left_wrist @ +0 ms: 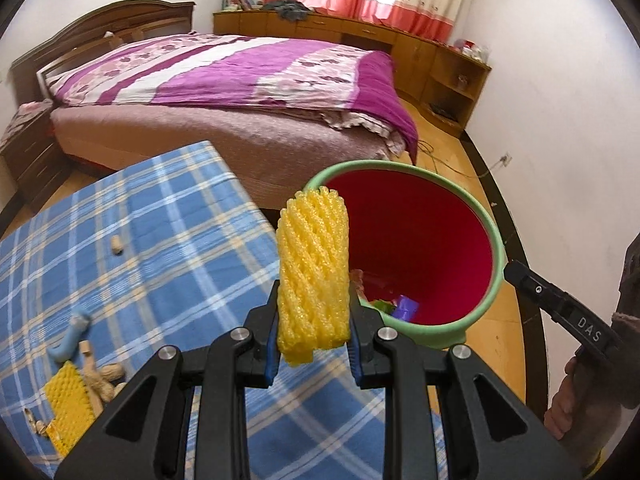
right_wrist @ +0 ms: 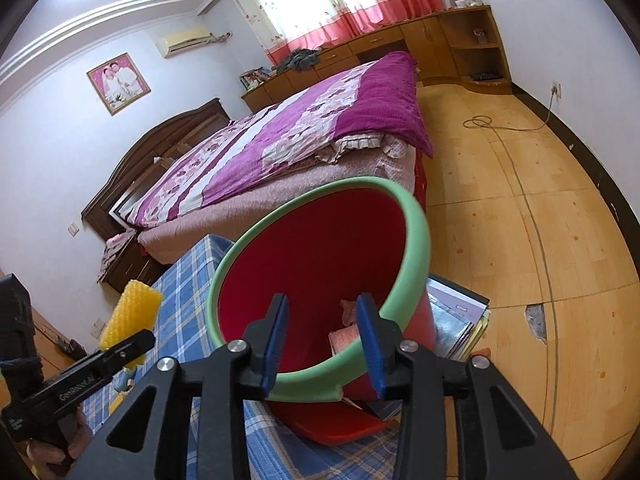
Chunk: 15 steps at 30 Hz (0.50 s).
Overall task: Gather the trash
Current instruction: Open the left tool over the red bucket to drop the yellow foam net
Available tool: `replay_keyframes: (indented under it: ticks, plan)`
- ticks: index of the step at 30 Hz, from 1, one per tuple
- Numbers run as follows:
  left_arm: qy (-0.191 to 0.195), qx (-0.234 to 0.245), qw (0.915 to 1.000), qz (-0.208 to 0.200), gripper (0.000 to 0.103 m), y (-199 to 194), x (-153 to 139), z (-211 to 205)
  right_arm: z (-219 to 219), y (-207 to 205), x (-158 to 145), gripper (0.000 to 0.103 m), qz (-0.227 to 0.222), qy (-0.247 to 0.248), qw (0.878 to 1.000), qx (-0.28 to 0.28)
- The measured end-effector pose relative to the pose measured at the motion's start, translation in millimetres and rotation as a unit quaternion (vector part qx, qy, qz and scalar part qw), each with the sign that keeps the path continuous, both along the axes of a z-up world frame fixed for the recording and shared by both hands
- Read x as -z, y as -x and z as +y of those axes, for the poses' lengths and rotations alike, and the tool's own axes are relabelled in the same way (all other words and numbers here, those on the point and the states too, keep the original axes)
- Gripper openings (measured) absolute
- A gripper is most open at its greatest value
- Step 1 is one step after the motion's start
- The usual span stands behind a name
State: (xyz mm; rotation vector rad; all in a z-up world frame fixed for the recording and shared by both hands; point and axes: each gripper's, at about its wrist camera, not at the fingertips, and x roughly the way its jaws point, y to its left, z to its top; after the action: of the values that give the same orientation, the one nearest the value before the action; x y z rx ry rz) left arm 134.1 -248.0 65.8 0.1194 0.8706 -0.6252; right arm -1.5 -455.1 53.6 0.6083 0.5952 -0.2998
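My left gripper [left_wrist: 314, 296] is shut on a yellow foam fruit net [left_wrist: 314, 268], held upright just left of the red bin with a green rim [left_wrist: 420, 240]. The bin holds some scraps at its bottom [left_wrist: 394, 304]. My right gripper [right_wrist: 322, 312] is open, its fingers reaching over the near rim of the tilted bin [right_wrist: 416, 240]; the bin's near green rim passes between them. The left gripper with the foam net [right_wrist: 130, 312] shows at the left of the right wrist view.
On the blue plaid table [left_wrist: 140, 240] lie a second yellow foam net [left_wrist: 68, 404], peanut shells [left_wrist: 102, 380], a lone peanut [left_wrist: 117, 245] and a blue scrap [left_wrist: 72, 336]. A bed [left_wrist: 224, 80] stands behind. Booklets [right_wrist: 456, 320] lie under the bin.
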Motion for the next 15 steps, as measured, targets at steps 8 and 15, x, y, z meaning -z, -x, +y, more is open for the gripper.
replay_keyframes:
  ticks: [8, 15]
  plan:
    - [-0.02, 0.03, 0.9993, 0.009, 0.027, 0.0, 12.1, -38.2, -13.8, 9.3, 1.3, 0.044, -0.004, -0.01, 1.0, 0.012]
    - [-0.04, 0.055, 0.9977, 0.009, 0.027, -1.2, 20.6, -66.3, -24.6, 13.9, 7.4, 0.047, -0.004, -0.023, 0.999, 0.024]
